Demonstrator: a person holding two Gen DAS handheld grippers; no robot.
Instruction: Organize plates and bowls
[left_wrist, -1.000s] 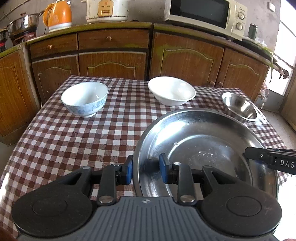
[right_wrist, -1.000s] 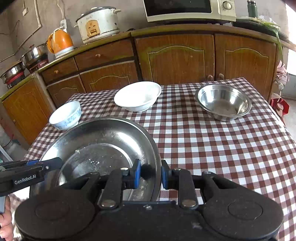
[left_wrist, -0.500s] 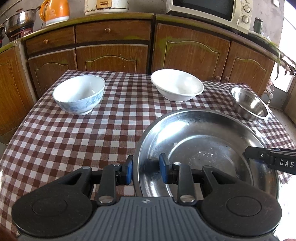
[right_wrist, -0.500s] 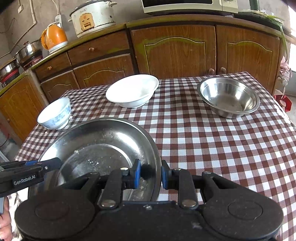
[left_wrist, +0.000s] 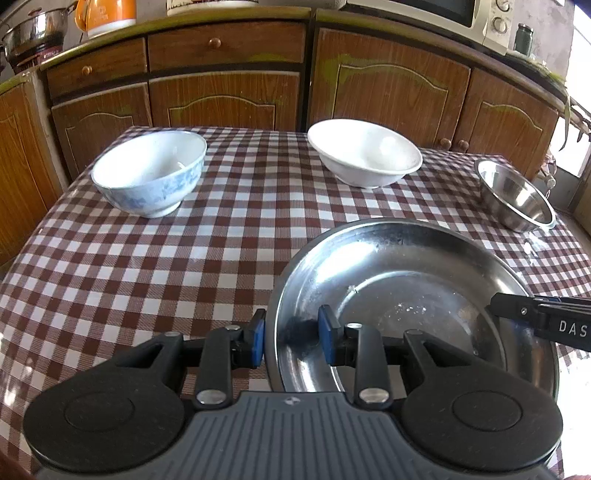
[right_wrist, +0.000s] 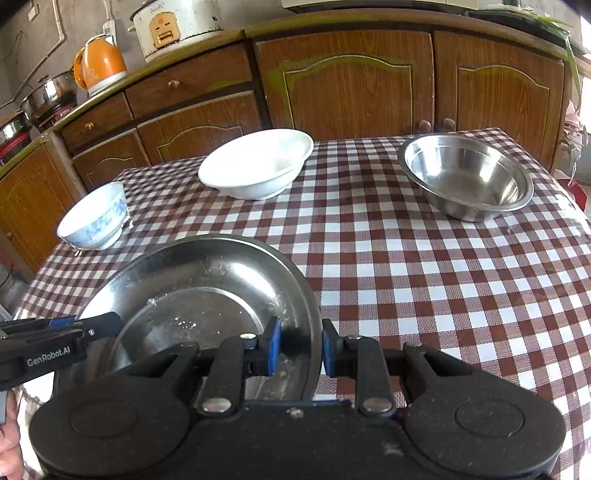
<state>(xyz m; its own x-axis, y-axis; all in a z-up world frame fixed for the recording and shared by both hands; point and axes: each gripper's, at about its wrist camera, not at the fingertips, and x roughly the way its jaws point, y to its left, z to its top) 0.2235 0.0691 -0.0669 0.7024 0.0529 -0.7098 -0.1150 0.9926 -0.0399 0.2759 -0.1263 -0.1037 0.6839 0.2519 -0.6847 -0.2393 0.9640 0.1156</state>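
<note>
Two grippers, left (left_wrist: 291, 338) and right (right_wrist: 297, 345), each clamp opposite rims of plate (left_wrist: 399, 280): wide load kept level over table (left_wrist: 147, 266).

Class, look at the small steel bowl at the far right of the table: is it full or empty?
Empty. The steel bowl shows only bare, shiny metal inside in both views.

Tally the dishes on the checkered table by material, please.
Stainless steel: 2, the large steel plate and the steel bowl.
Ceramic: 2, the blue-patterned bowl and the white bowl.
Total: 4.
</note>
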